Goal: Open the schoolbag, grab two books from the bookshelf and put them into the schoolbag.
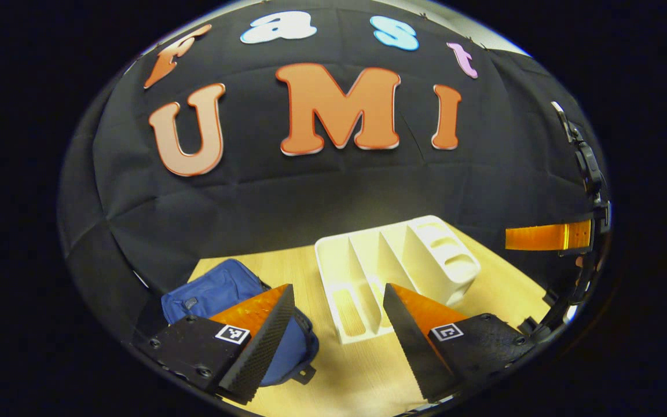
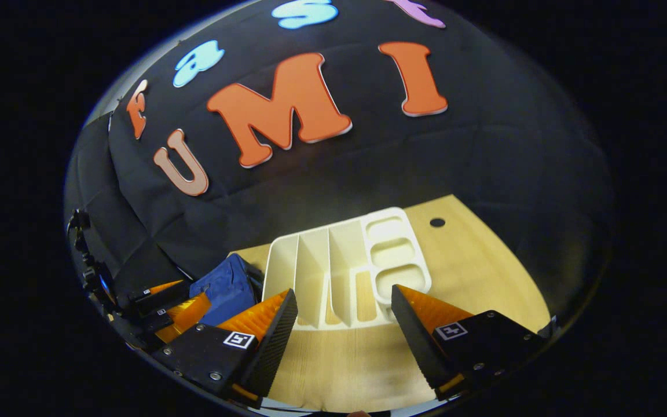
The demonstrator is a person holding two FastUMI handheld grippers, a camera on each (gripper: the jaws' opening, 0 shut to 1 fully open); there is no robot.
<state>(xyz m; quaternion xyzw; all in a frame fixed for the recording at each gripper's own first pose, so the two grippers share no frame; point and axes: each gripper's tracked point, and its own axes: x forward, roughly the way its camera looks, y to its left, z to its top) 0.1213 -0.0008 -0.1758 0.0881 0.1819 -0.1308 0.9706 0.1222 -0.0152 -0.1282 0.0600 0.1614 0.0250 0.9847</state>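
Schoolbag (image 1: 217,292) lies on tabletop (image 1: 501,289), left of white bookshelf (image 1: 394,260). Left hand-held gripper (image 1: 339,341) and right hand-held gripper (image 2: 339,339): jaws spread wide, nothing betw. them.

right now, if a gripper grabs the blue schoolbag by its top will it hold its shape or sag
Probably sags: the schoolbag looks like soft cloth, slumped flat on the table with rumpled folds. It seems flat and likely light, so a pinch may lift only a fold of fabric.

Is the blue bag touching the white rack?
Cannot tell. In the right gripper view the blue schoolbag meets the white bookshelf edge, with no clear gap or contact.
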